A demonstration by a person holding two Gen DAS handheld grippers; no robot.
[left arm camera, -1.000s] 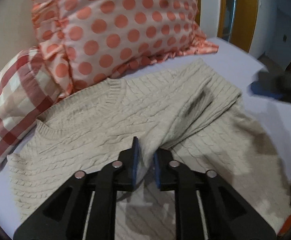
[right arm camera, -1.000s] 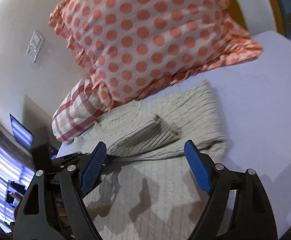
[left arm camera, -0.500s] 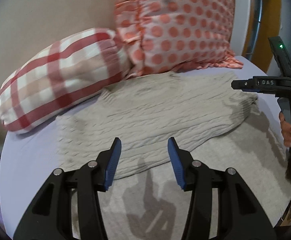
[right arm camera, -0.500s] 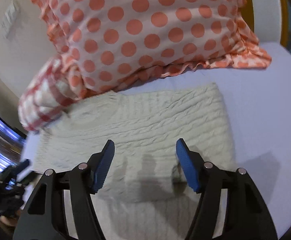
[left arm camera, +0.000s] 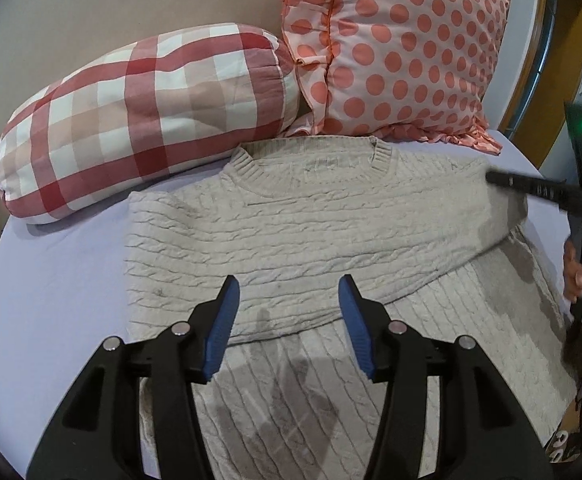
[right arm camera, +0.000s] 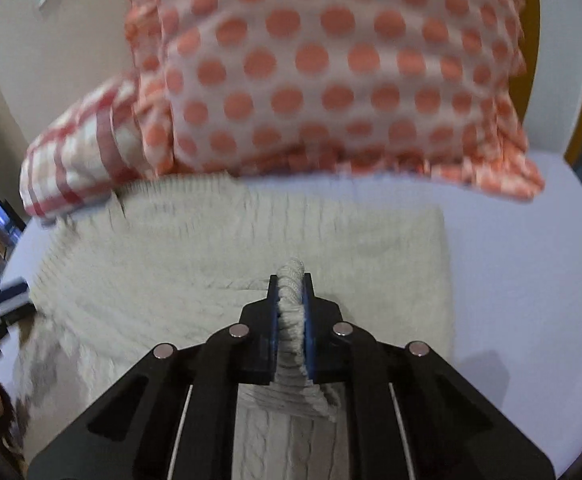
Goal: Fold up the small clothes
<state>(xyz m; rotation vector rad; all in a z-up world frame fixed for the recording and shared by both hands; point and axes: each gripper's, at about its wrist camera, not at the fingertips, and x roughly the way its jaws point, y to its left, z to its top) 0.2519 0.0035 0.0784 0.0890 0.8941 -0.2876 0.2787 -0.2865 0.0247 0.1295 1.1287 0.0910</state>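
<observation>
A cream cable-knit sweater lies flat on a lilac bed sheet, neckline toward the pillows, with a sleeve folded across its chest. My left gripper is open and empty, hovering above the sweater's lower body. My right gripper is shut on a bunched fold of the sweater near its right side. In the left wrist view the right gripper reaches in from the right edge over the sweater's shoulder.
A red-and-white check bolster and an orange polka-dot pillow lean against the wall just behind the sweater. The polka-dot pillow fills the top of the right wrist view. Bare sheet lies right of the sweater.
My left gripper let go of the sweater, opened and drew back. My right gripper, open before, has closed on a fold of the sweater. The sleeve now lies folded across the chest.
</observation>
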